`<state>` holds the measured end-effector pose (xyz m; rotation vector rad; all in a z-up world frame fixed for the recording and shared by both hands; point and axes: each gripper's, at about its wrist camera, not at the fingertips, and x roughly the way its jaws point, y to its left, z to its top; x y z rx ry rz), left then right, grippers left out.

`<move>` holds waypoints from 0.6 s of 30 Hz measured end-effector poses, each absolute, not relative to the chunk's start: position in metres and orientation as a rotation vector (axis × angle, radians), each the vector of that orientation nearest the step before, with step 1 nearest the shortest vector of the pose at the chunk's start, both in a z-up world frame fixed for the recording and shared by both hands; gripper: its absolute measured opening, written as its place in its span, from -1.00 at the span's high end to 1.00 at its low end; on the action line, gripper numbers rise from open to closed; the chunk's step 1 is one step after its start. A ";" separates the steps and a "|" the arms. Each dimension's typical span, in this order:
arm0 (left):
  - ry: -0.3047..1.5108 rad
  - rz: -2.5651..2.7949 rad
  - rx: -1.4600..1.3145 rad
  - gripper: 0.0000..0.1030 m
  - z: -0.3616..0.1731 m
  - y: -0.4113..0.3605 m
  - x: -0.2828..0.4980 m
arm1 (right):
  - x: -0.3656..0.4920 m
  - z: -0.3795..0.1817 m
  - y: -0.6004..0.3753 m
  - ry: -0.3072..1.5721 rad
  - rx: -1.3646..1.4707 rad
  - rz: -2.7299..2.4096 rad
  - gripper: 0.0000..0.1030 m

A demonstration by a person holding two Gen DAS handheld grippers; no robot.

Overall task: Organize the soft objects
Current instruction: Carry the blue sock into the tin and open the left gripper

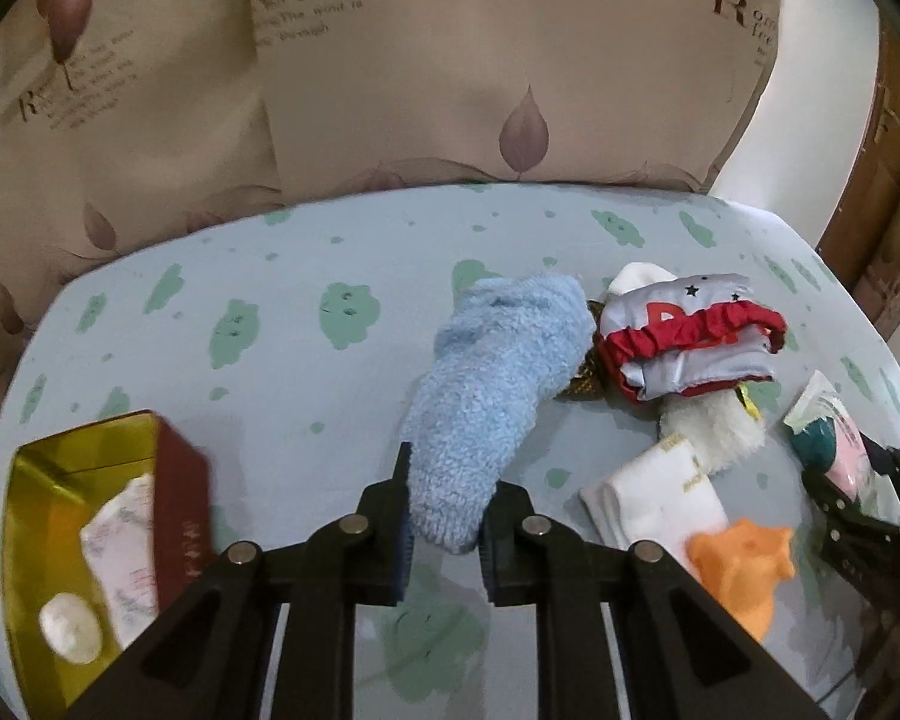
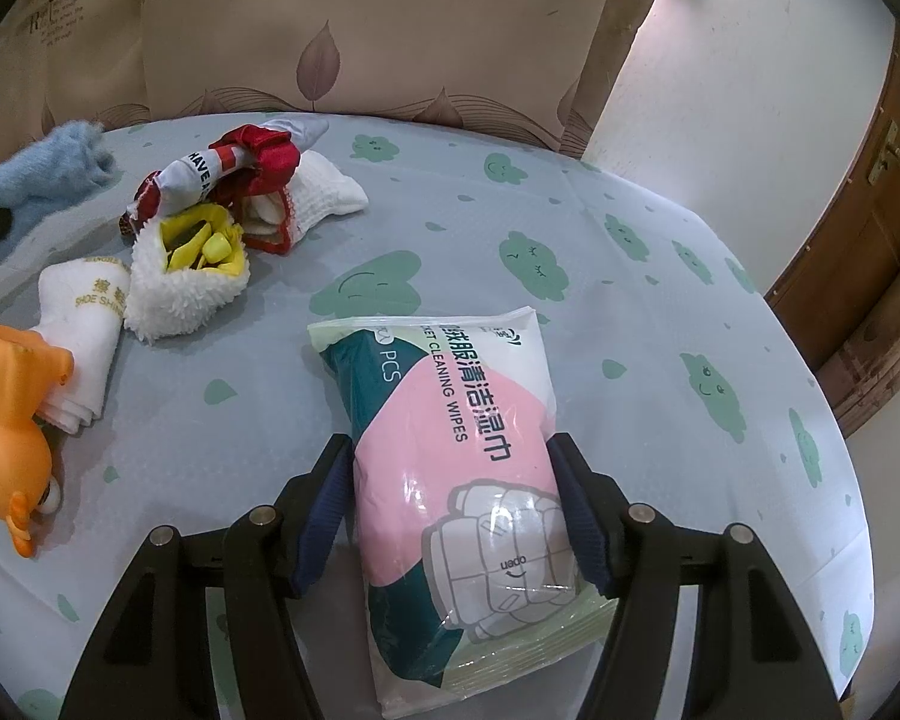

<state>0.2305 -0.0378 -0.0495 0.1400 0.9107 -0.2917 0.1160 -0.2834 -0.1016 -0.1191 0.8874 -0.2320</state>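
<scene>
My left claw (image 1: 444, 516) is clamped on the blue sock (image 1: 492, 396), box (image 1: 180, 498) at nine o'clock; my right claw (image 2: 450, 510) grips the wipes (image 2: 450, 450).

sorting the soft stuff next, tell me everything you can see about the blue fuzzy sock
The blue fuzzy sock is pale blue, thick and fleecy, like plush chenille. It hangs slightly curved, one end pinched between the pads of the left hand-held gripper, the rest trailing away over the cloud-print tablecloth. Its far end lies against the red and grey cloth item.
</scene>
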 end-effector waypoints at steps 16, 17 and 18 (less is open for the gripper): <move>0.844 -0.158 0.113 0.68 0.002 0.048 0.182 | 0.116 -0.102 -0.284 0.888 -0.120 -0.232 -0.24; 0.838 -0.141 0.117 0.68 0.004 0.056 0.179 | 0.116 -0.102 -0.283 0.888 -0.120 -0.232 -0.24; 0.835 -0.131 0.118 0.68 0.006 0.063 0.176 | 0.116 -0.102 -0.283 0.888 -0.120 -0.232 -0.24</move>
